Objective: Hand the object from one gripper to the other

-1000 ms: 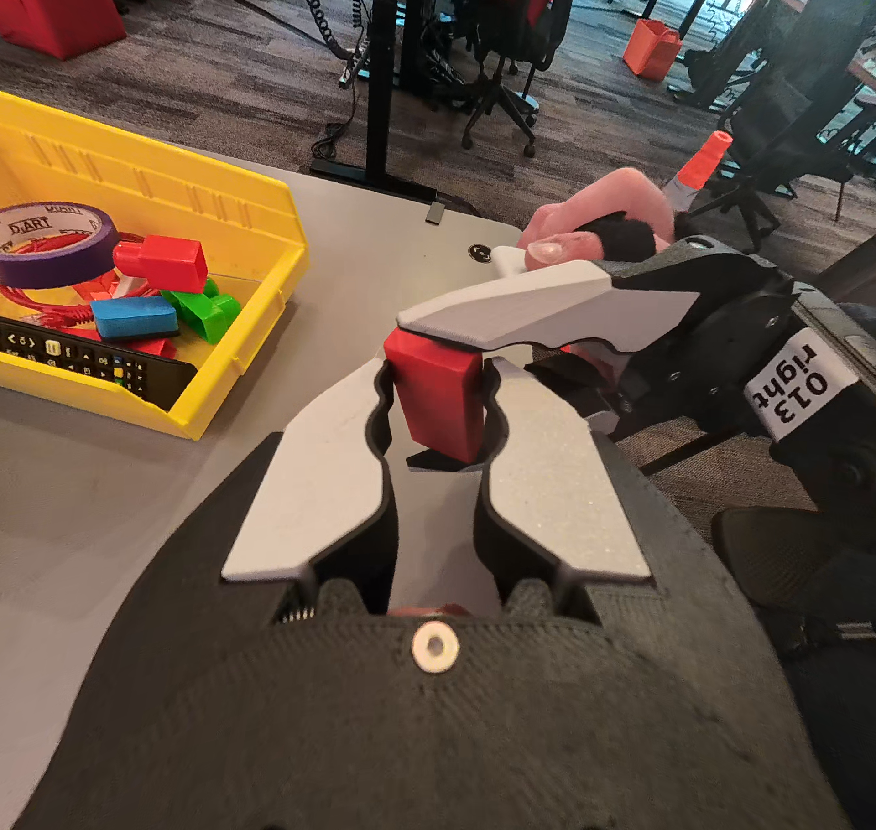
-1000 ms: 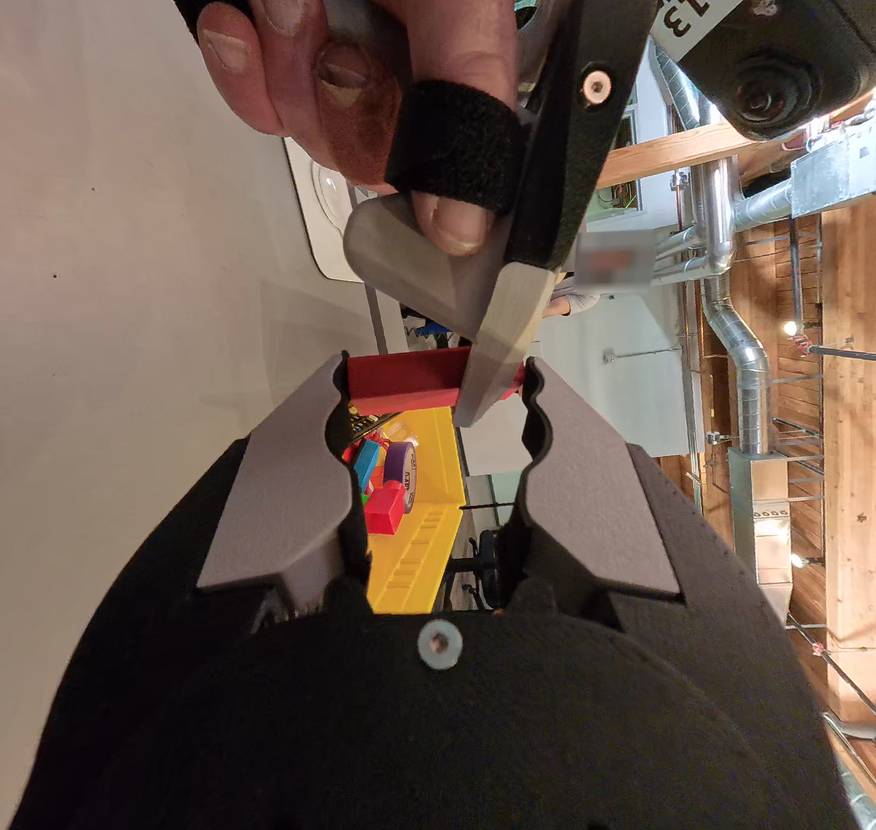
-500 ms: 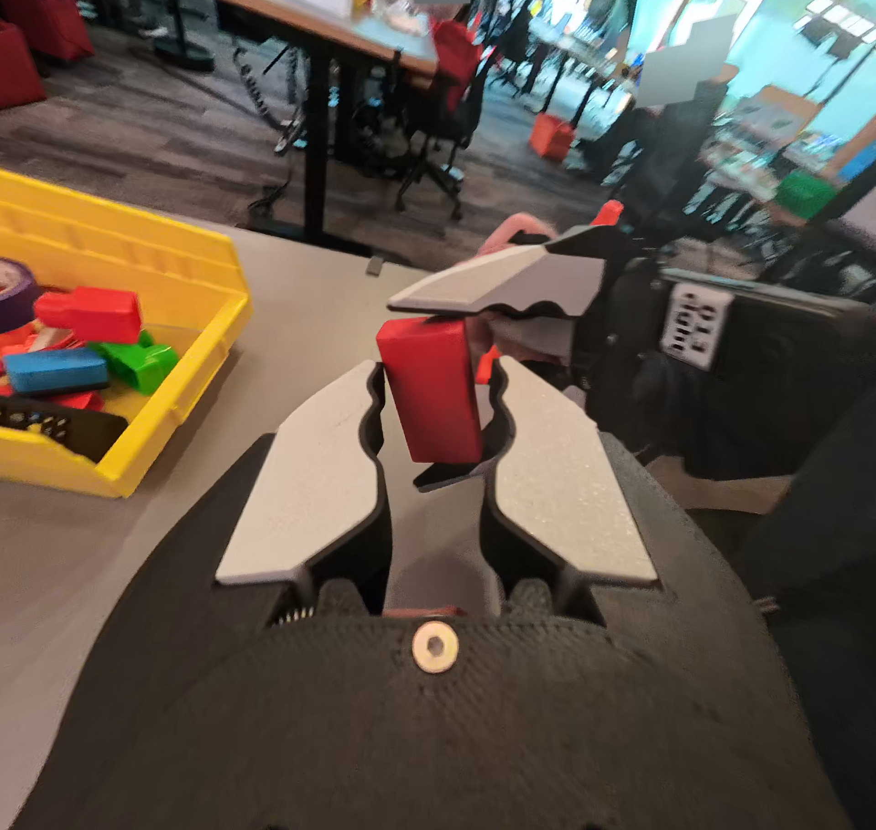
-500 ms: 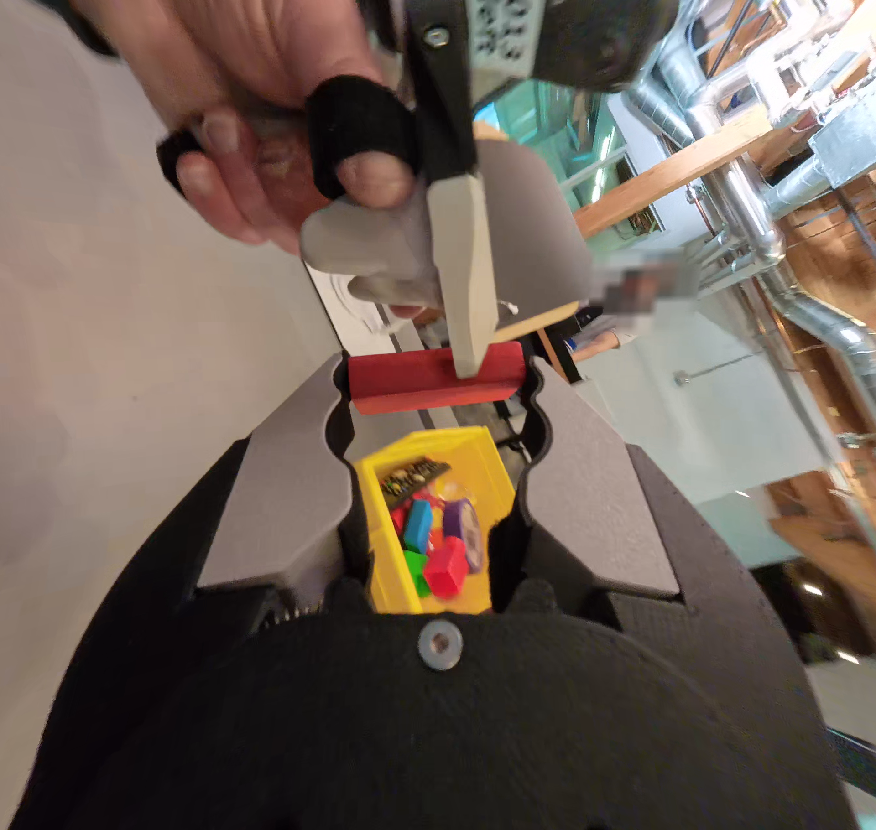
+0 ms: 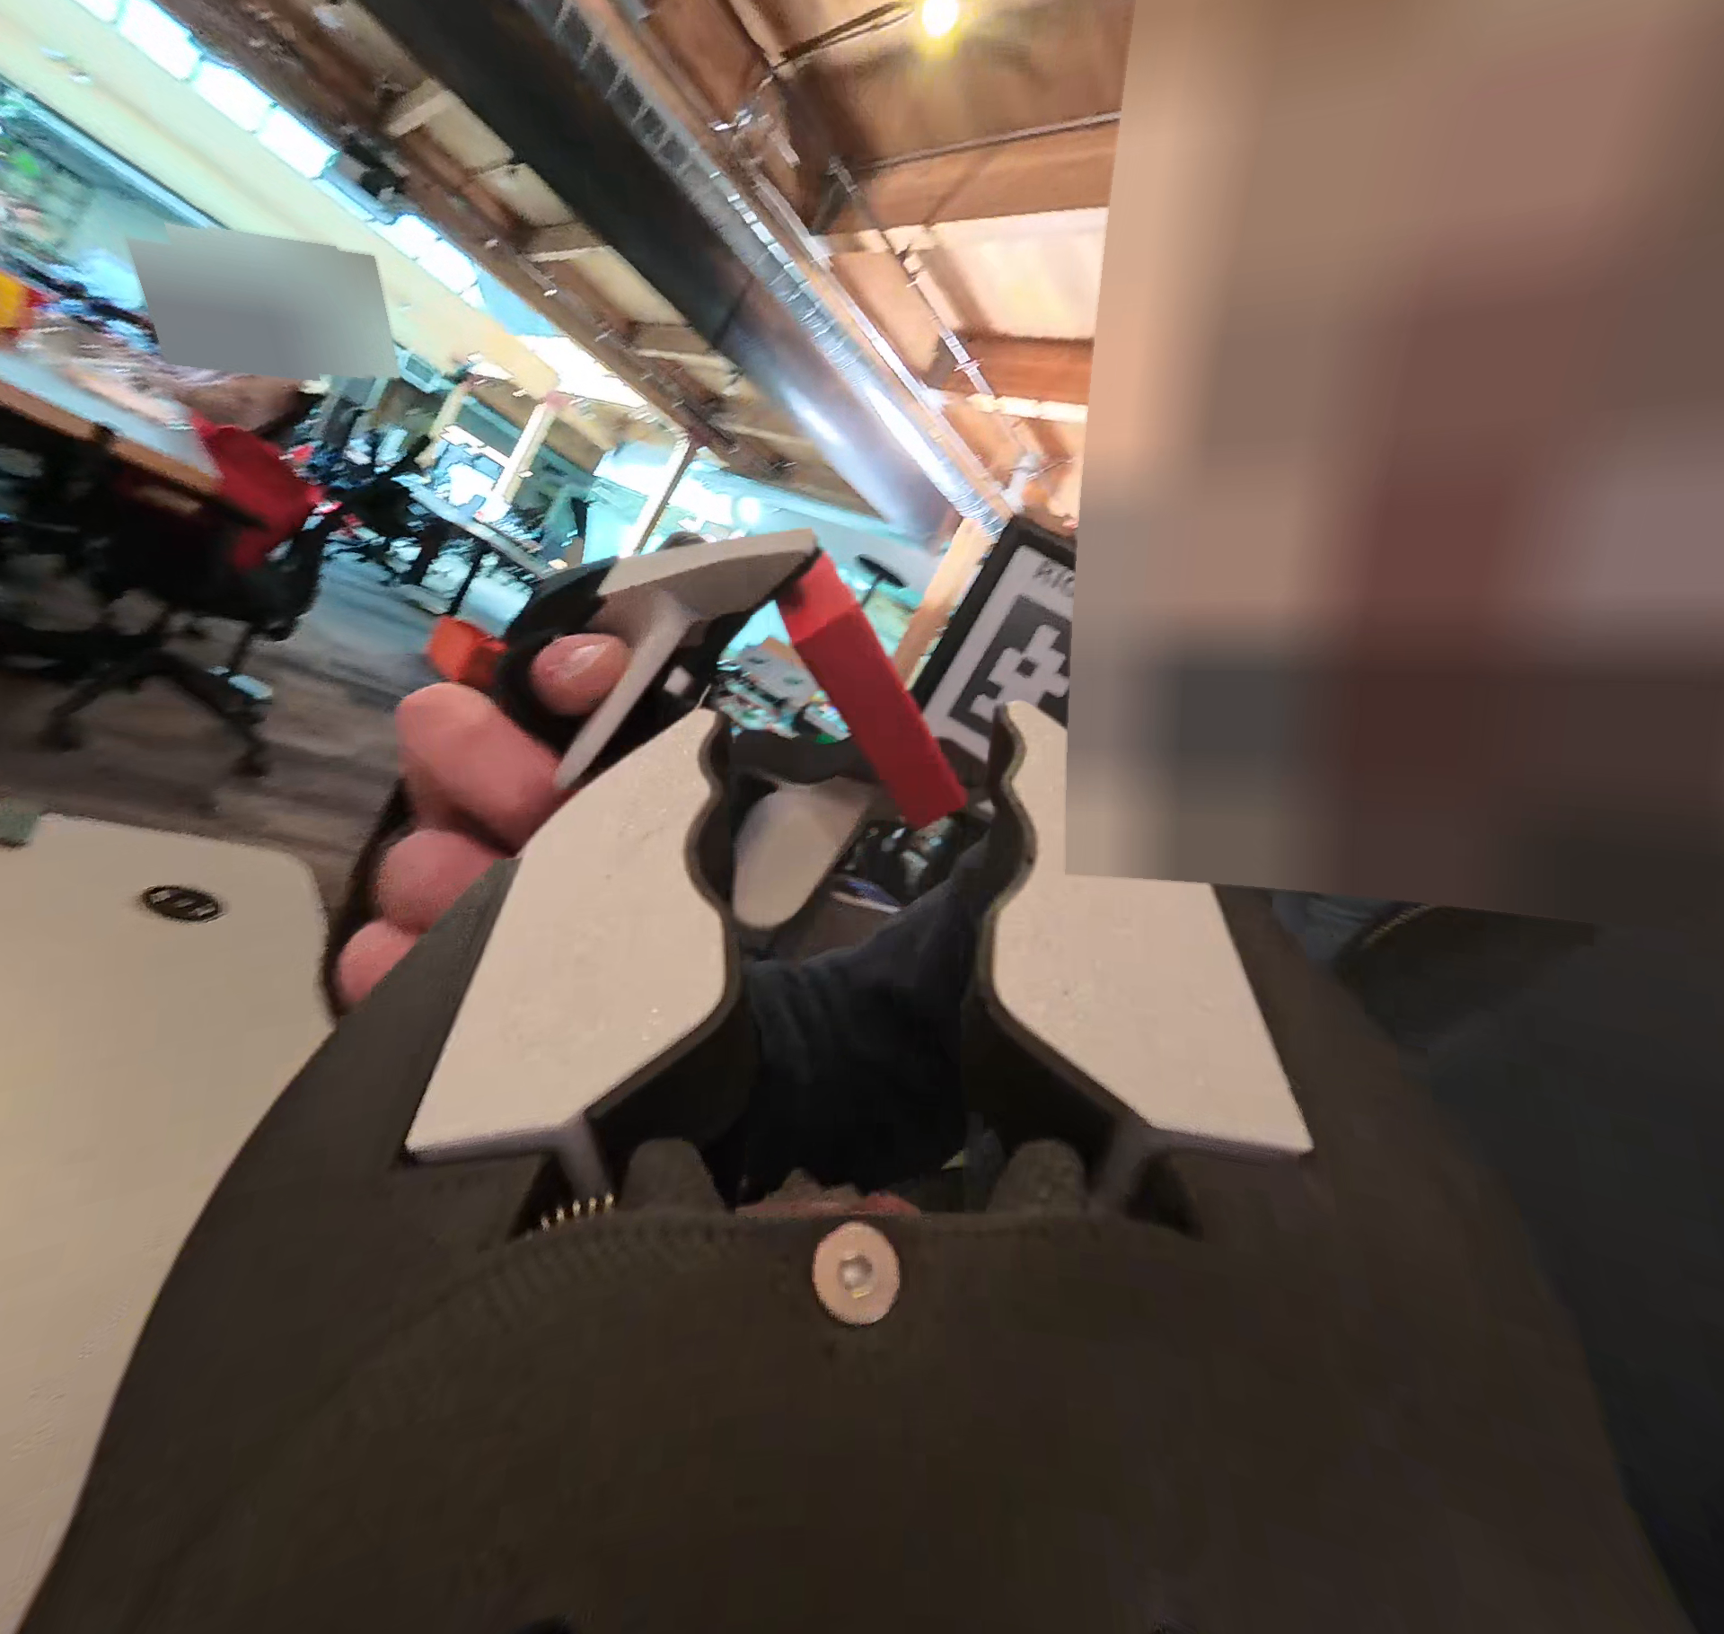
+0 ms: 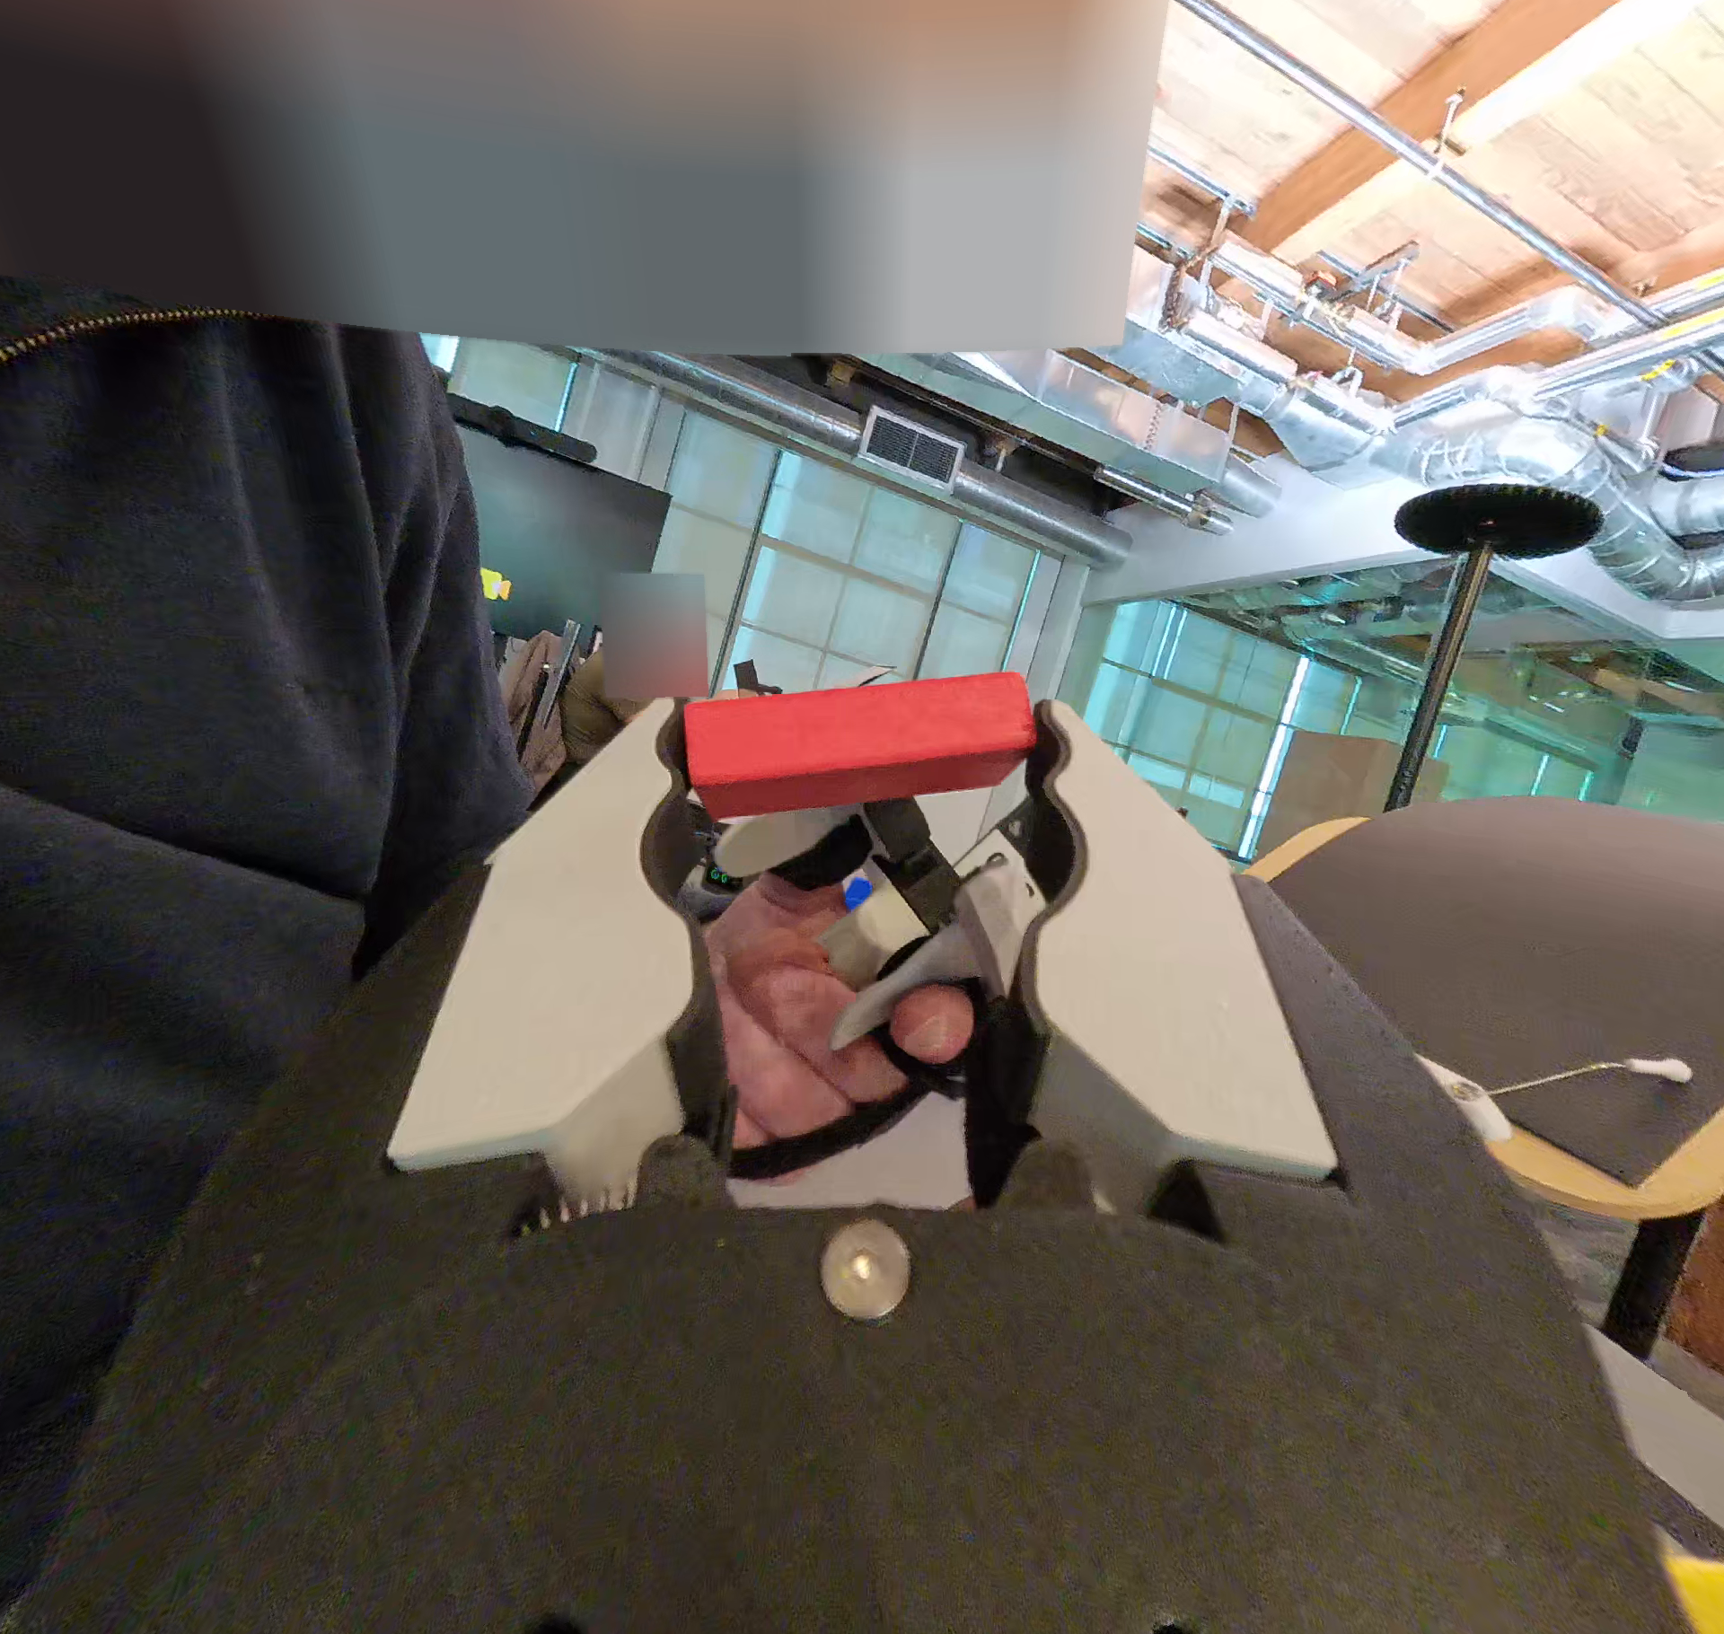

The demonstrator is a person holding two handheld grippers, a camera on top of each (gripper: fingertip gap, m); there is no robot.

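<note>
The red block [image 6: 858, 740] is clamped end to end between my right gripper's [image 6: 858, 722] grey fingers [image 6: 578, 918], held up in the air. In the left wrist view the same block [image 5: 868, 694] hangs tilted between the right gripper's [image 5: 840, 684] two fingers, just beyond my own fingertips. My left gripper [image 5: 856, 722] is open wide and empty, its jaws apart on either side of the block's lower end without touching it. In the right wrist view the left gripper [image 6: 914, 927] and the hand holding it [image 6: 802, 1030] show below the block.
A white table [image 5: 140, 1076] lies low on the left. A dark round table [image 6: 1493, 936] with a wooden rim is at the right, with a black pole stand [image 6: 1446, 656] behind it. The person's dark jacket [image 6: 187, 656] fills the left. Office chairs [image 5: 187, 563] stand farther off. The tips of both grippers are at nearly the same place.
My left gripper has opened and let go of the red block; the right gripper keeps it. Both grippers have swung up from the table, and the yellow bin has left both views.
</note>
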